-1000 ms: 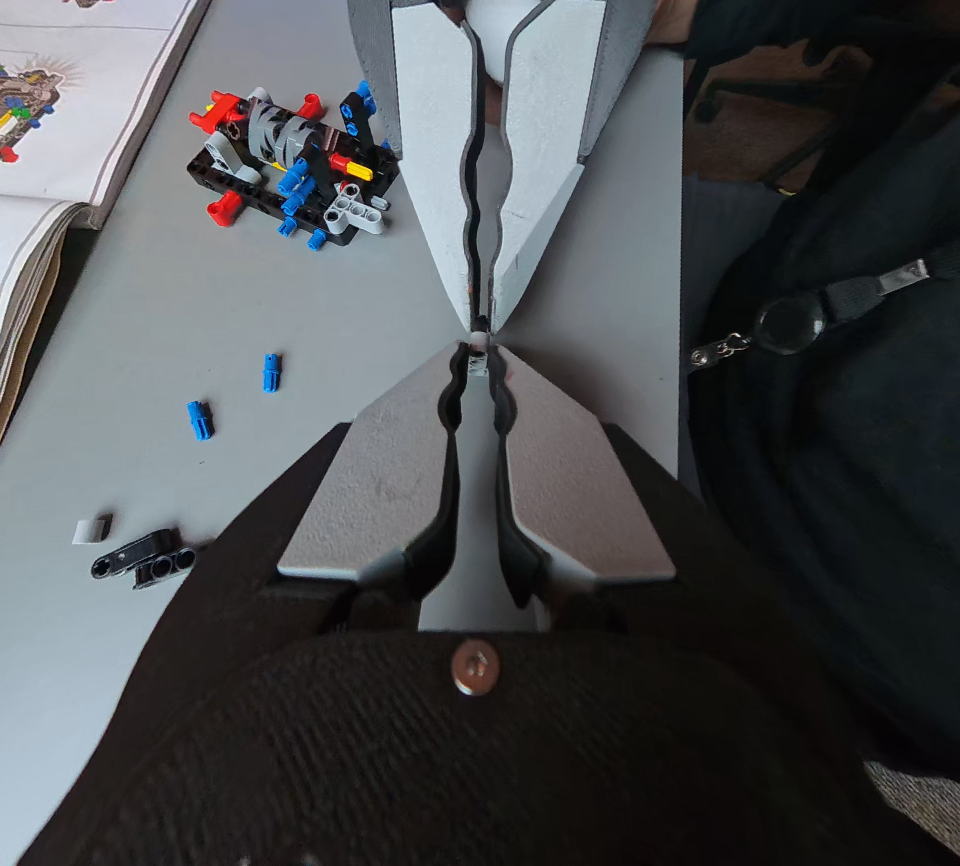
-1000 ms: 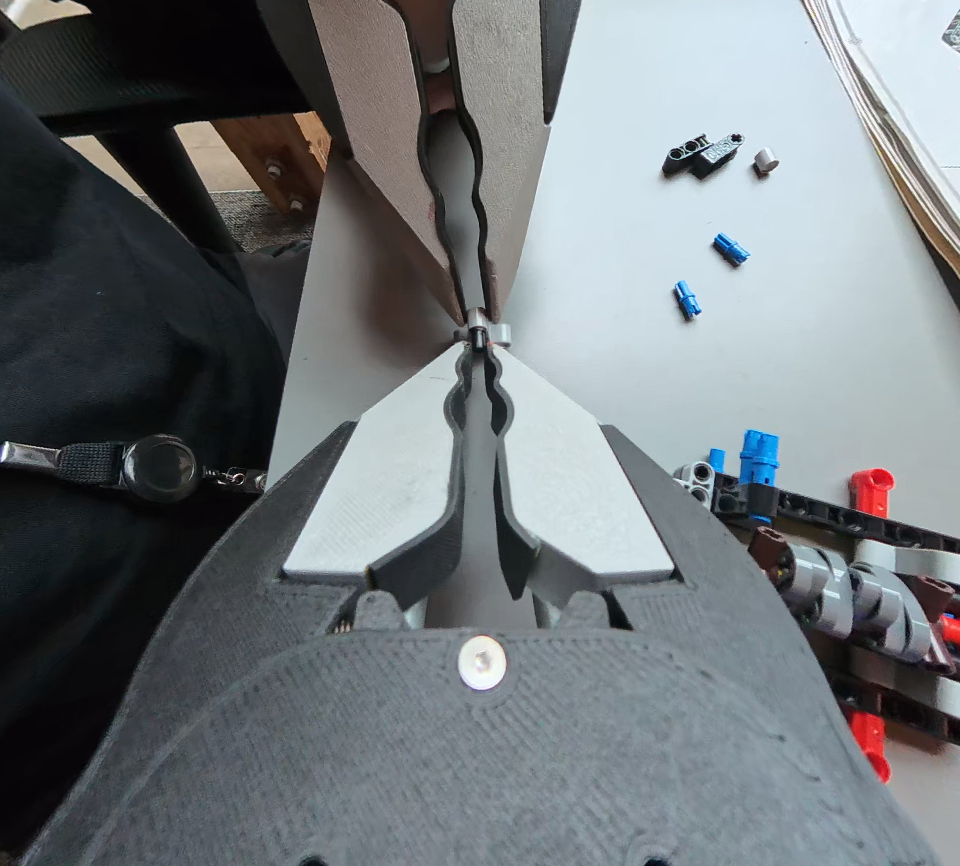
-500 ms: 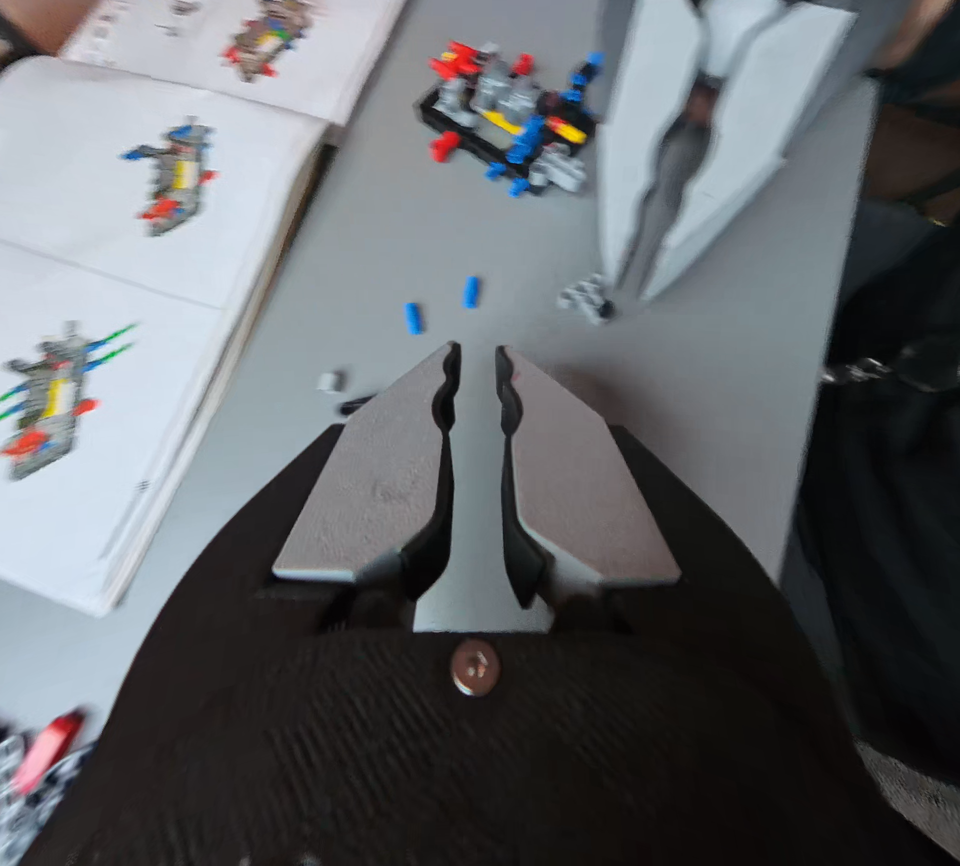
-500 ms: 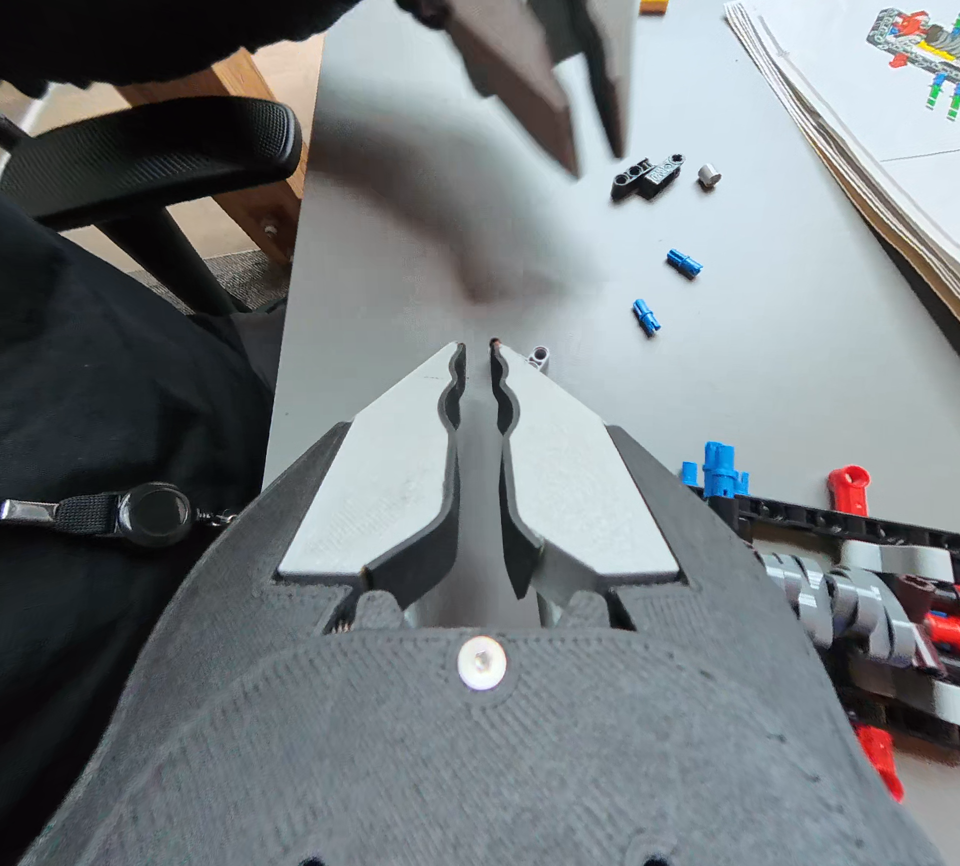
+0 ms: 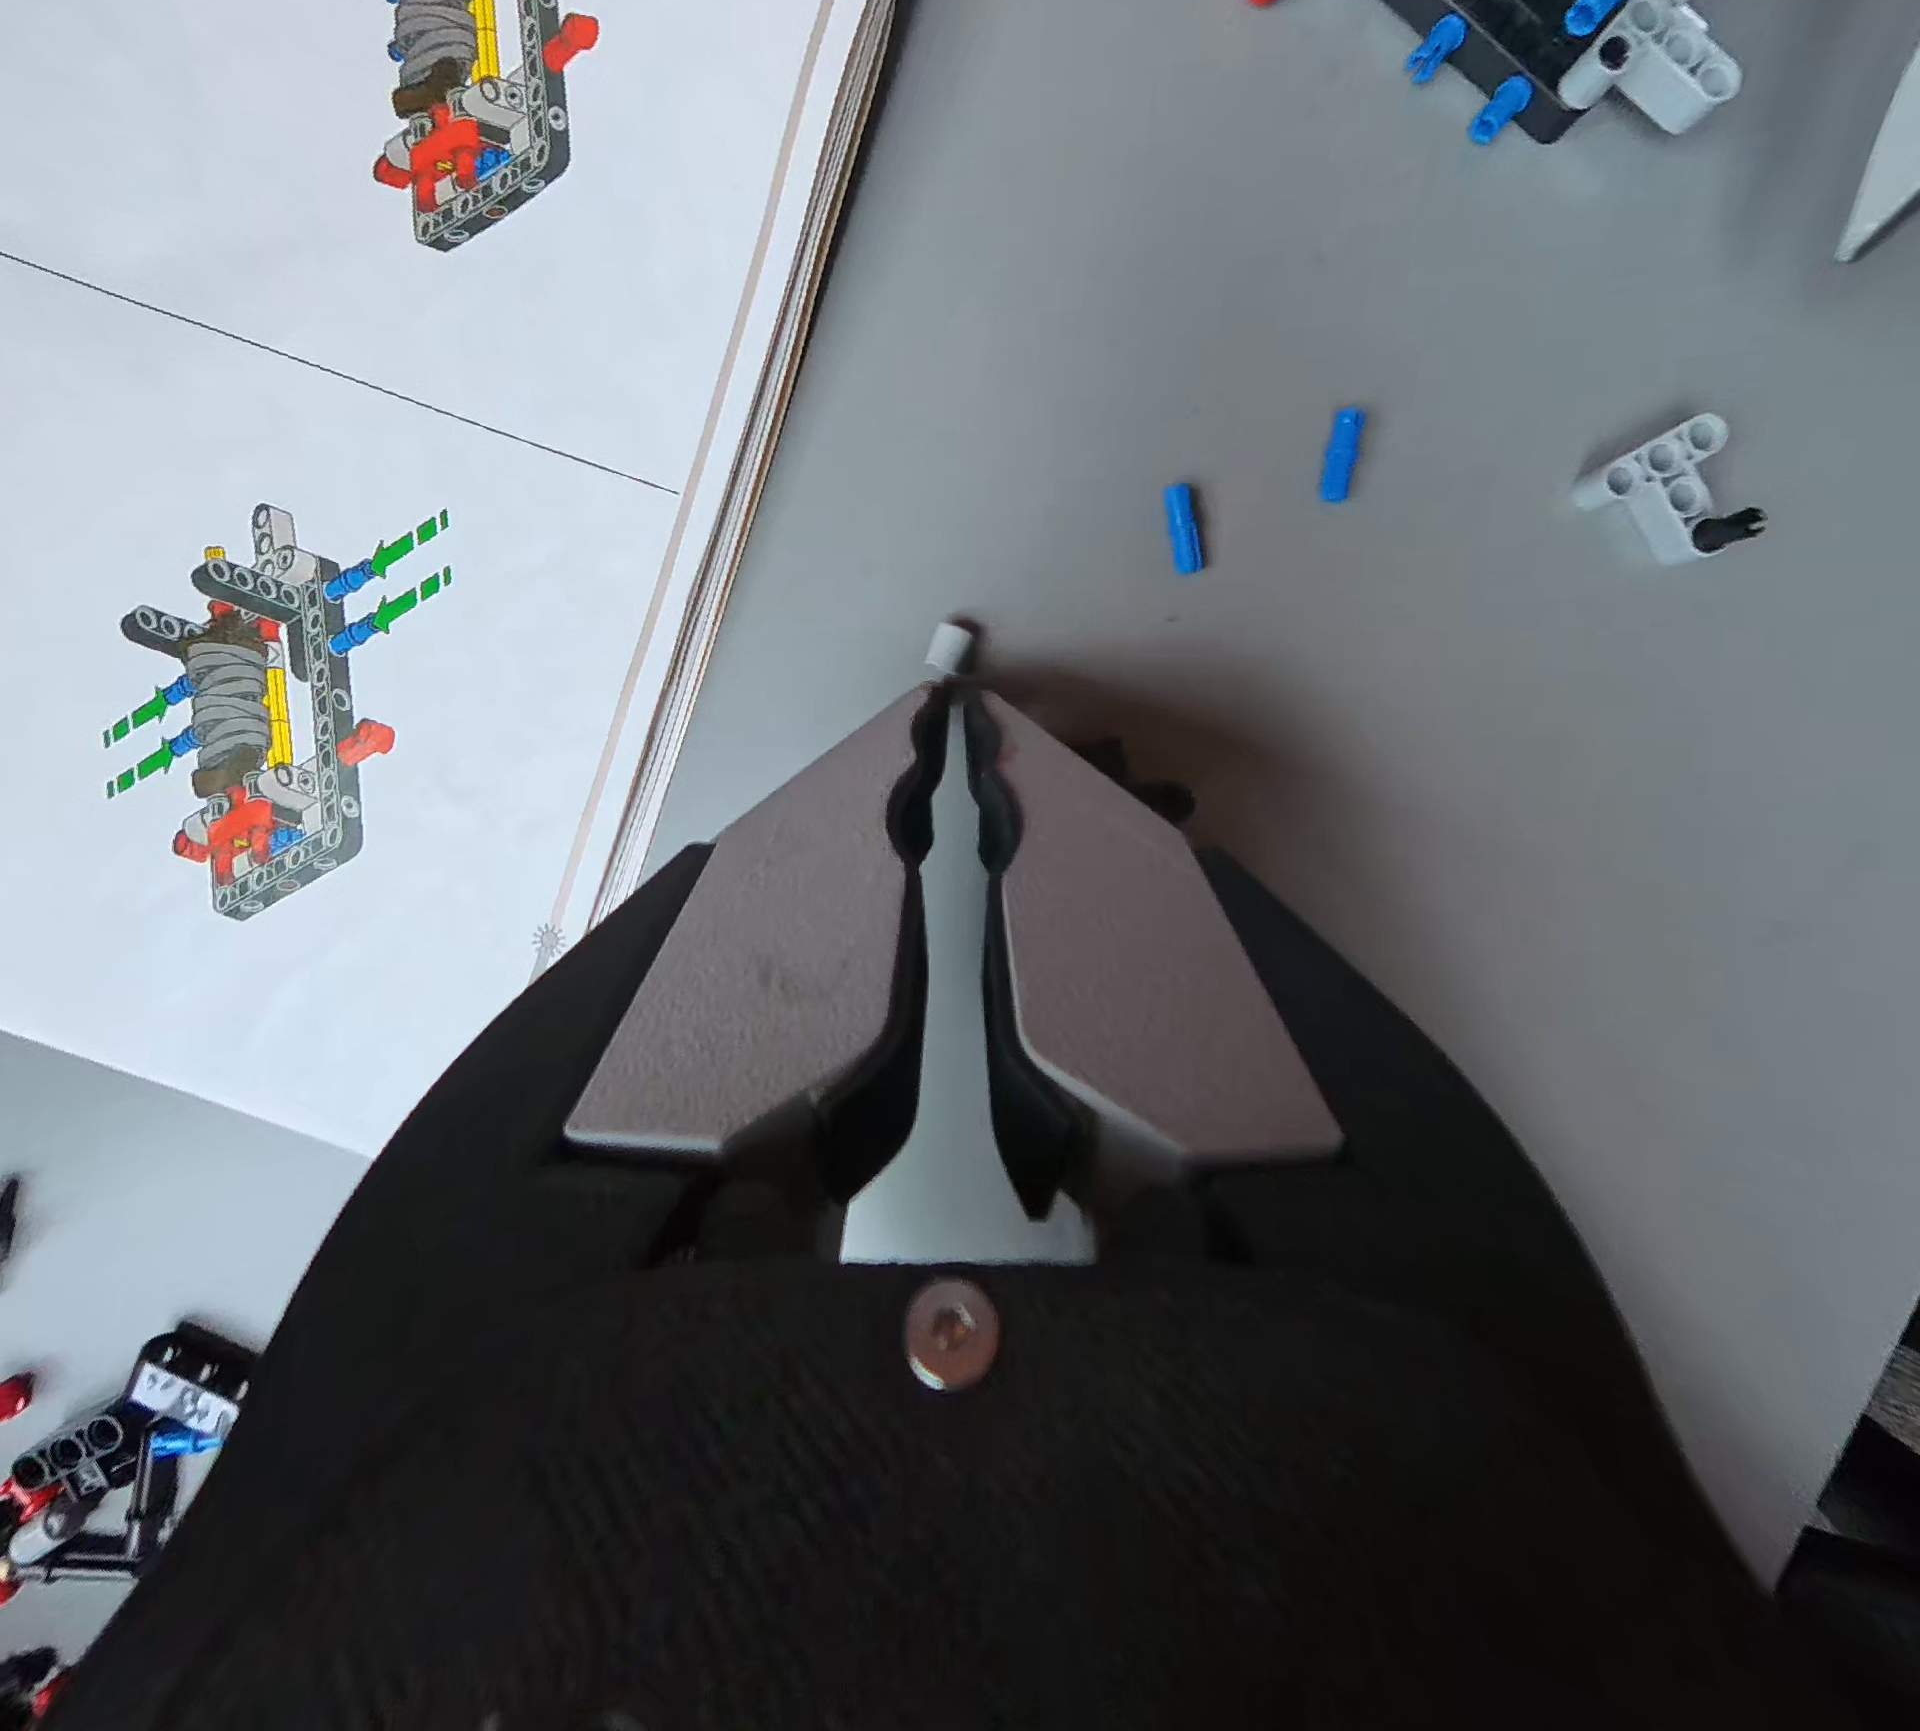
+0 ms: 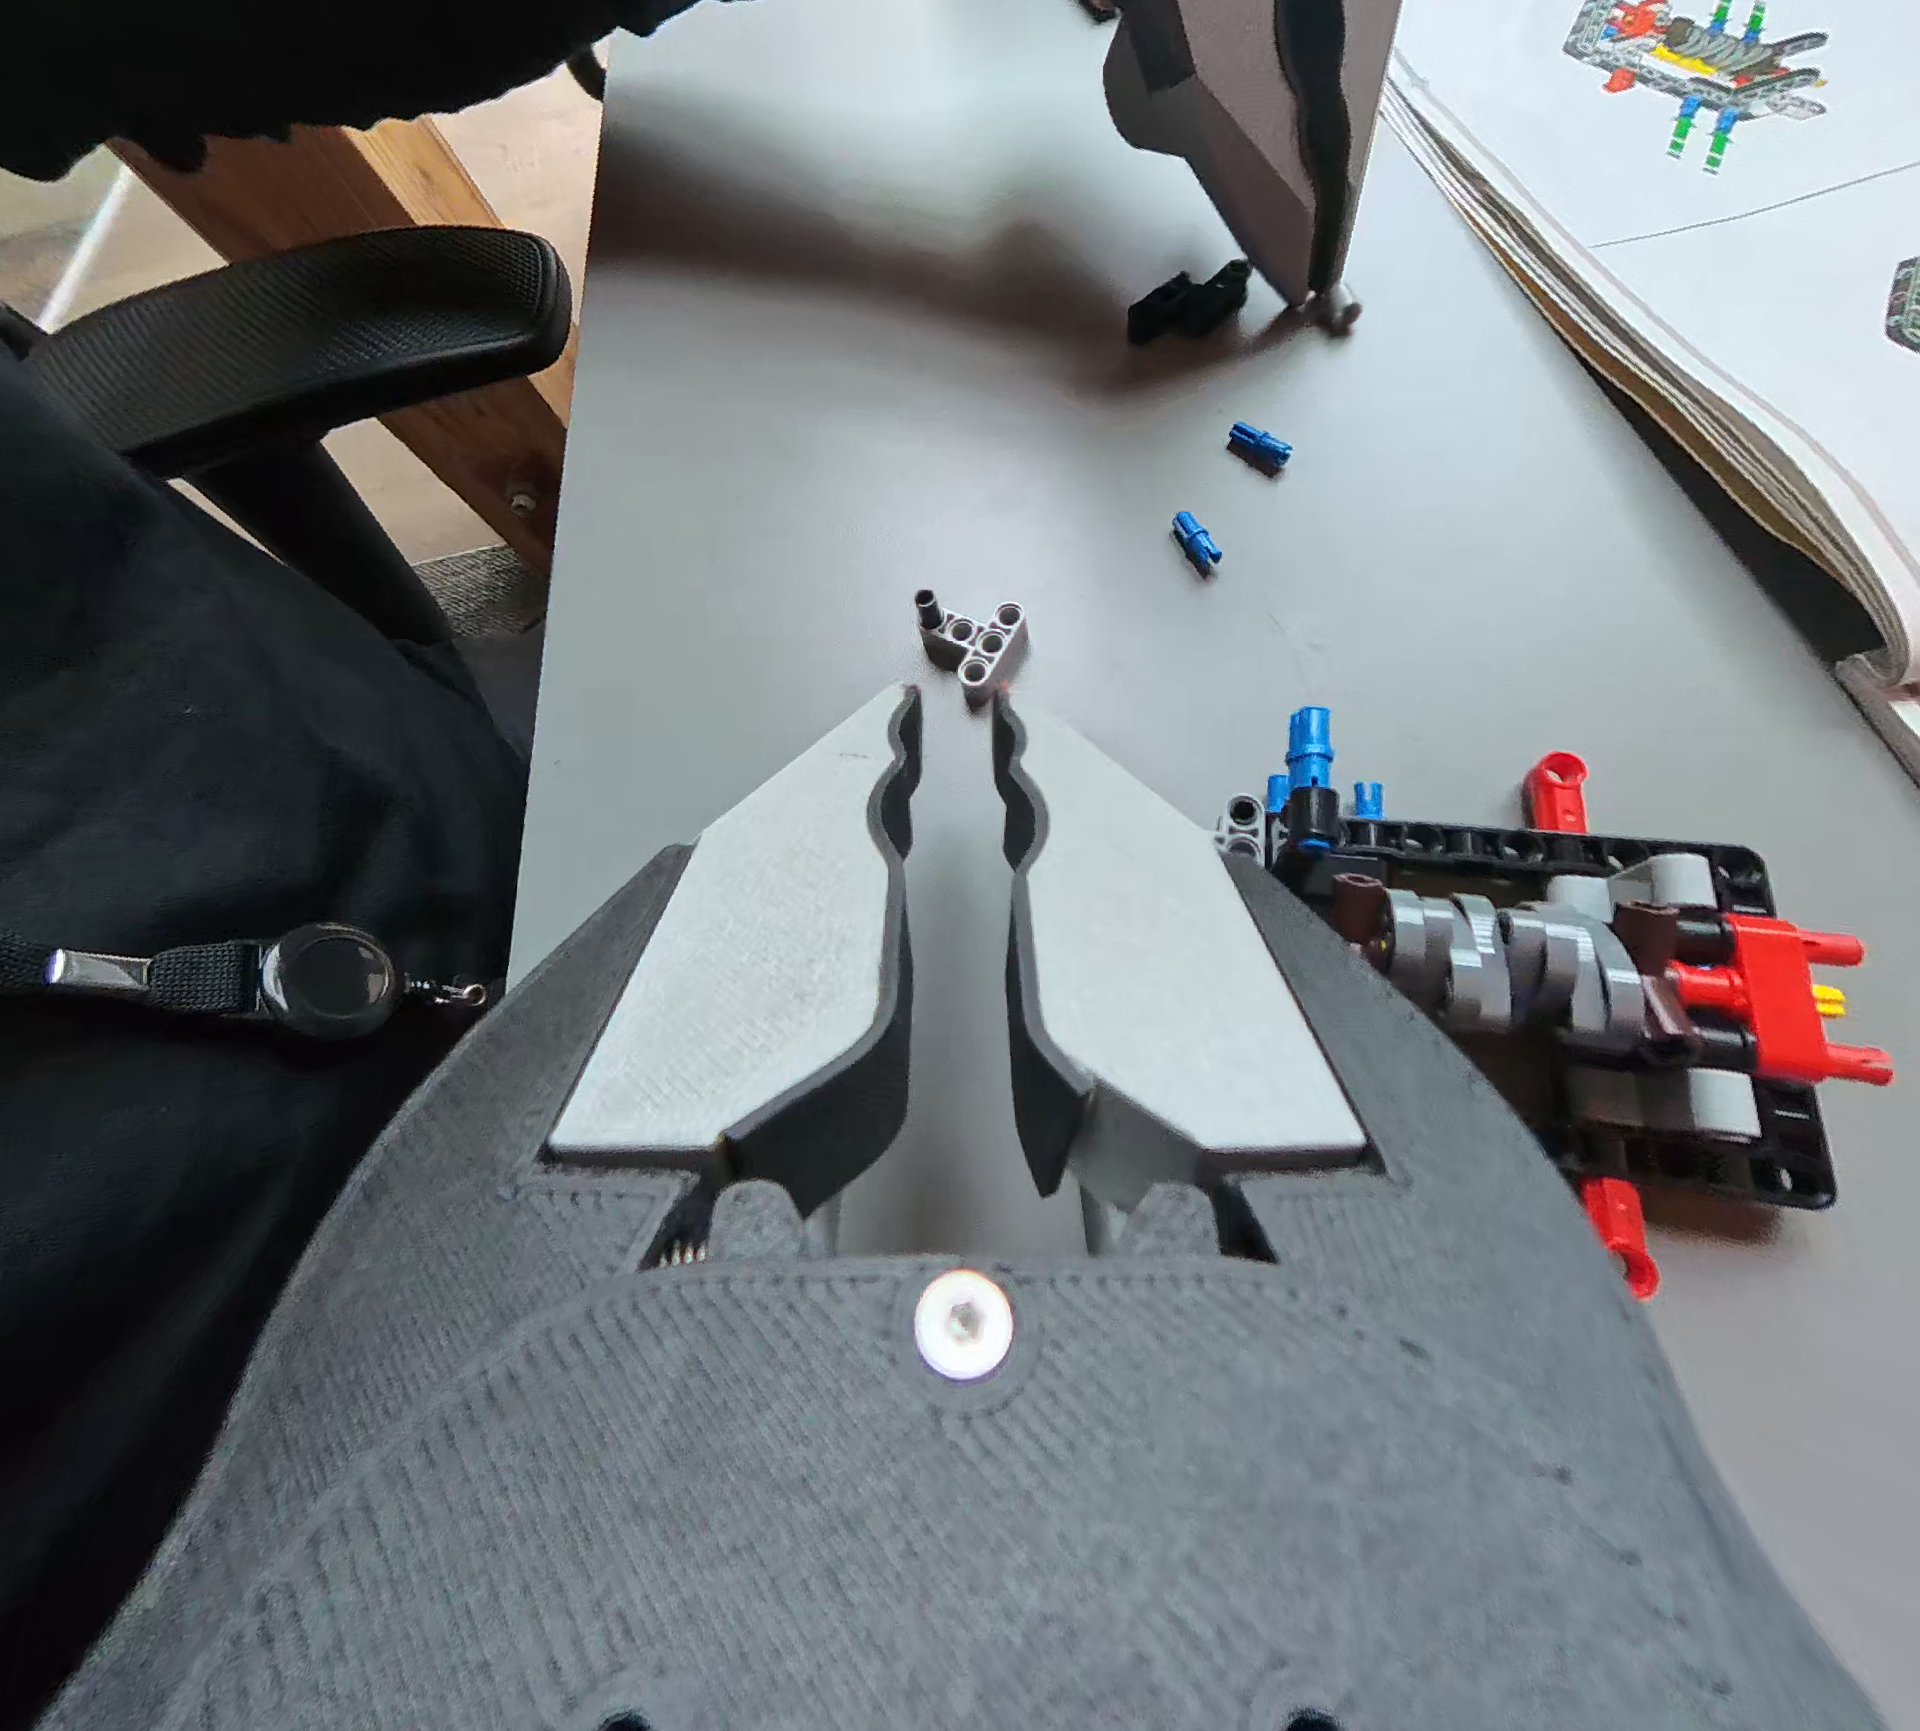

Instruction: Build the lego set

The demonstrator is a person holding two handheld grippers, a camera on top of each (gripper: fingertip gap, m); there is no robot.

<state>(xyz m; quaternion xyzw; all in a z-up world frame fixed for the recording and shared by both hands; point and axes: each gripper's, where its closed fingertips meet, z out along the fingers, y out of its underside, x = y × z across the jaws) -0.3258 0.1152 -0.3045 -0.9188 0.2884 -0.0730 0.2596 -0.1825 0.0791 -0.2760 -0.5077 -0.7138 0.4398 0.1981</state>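
while the left hand-held gripper (image 5: 951, 694) sits nearly clenched at a small grey bush (image 5: 951, 645) on the worktop (image 5: 1351, 850), right hand-held gripper (image 6: 956, 715) hangs released behind the grey connector (image 6: 982, 637). both pieces light, rigid, slippery; pinch flat sides.

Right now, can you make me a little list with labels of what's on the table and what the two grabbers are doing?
Surface: plain grey table
Model: black-framed half-built lego assembly
Loose pieces: two small blue pins; light grey L-shaped beam holding a black pin
Book: open white instruction booklet
Left gripper: jaws nearly closed at small grey bush
Right gripper: jaws open, empty
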